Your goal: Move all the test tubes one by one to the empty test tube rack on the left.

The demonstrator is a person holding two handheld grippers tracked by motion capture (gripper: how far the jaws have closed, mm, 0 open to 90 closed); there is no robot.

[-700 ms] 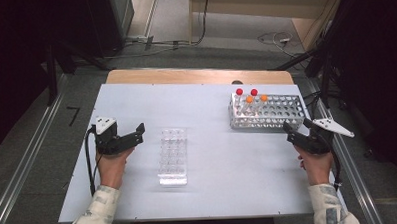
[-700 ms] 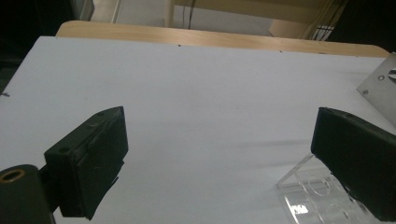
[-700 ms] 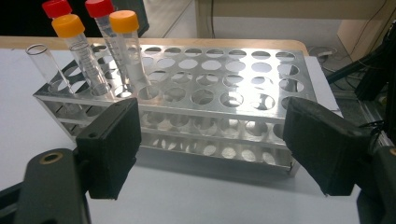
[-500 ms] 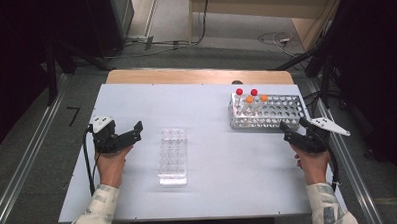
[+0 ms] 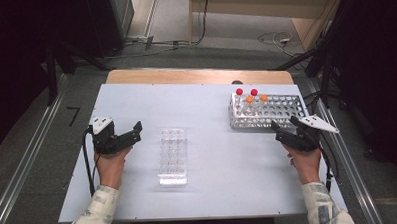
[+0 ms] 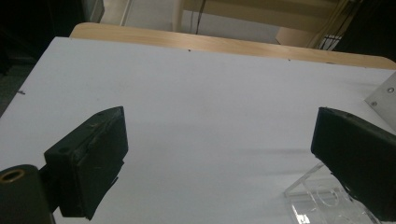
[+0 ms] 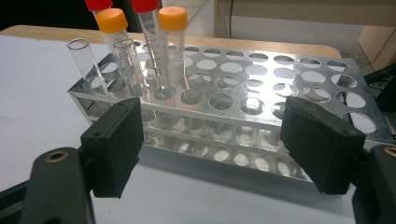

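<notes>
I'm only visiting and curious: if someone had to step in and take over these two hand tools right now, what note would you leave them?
Left gripper: open, empty, just left of the clear plastic rack, which holds no tubes.
Right gripper: open, empty, pointing at the near side of the metal rack.
Tubes: two red-capped, two orange-capped and two uncapped glass ones stand together at one end of the metal rack.
Done: nothing gripped or moved out.
Left: probably lifting tubes from the metal rack, perhaps into the clear one.

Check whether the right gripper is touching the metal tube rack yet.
Apart. In the right gripper view, the open right gripper sits short of the metal tube rack, with white table visible between them.
</notes>
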